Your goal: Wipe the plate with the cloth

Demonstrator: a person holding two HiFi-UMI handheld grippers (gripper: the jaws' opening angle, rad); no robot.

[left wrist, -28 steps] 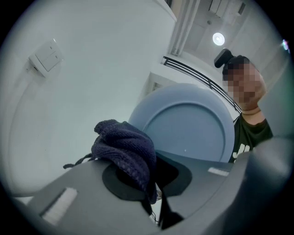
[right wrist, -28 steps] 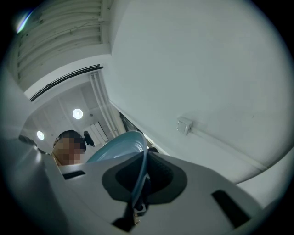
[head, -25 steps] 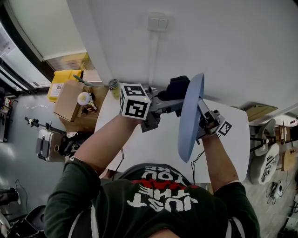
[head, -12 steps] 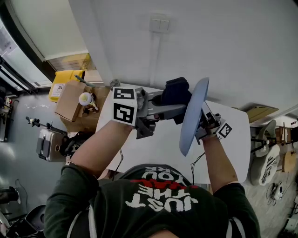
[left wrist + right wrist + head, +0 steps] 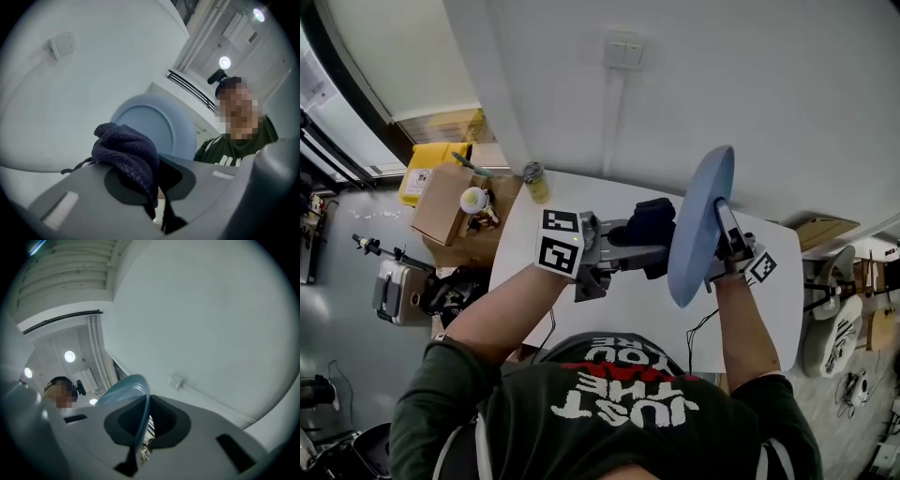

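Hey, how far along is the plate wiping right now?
Done: both pickups. The right tool is shut on the rim of the blue plate, holding it on edge above the table; the left tool is shut on the dark cloth. In hand: the cloth sits at the plate's face, contact uncertain. Left: the wiping itself; no sign shows how much is wiped.

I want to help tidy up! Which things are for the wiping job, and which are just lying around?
For the job: the blue plate, clamped in the right gripper; the dark cloth, clamped in the left gripper.
Lying about: the small jar, the cardboard box, the yellow container.
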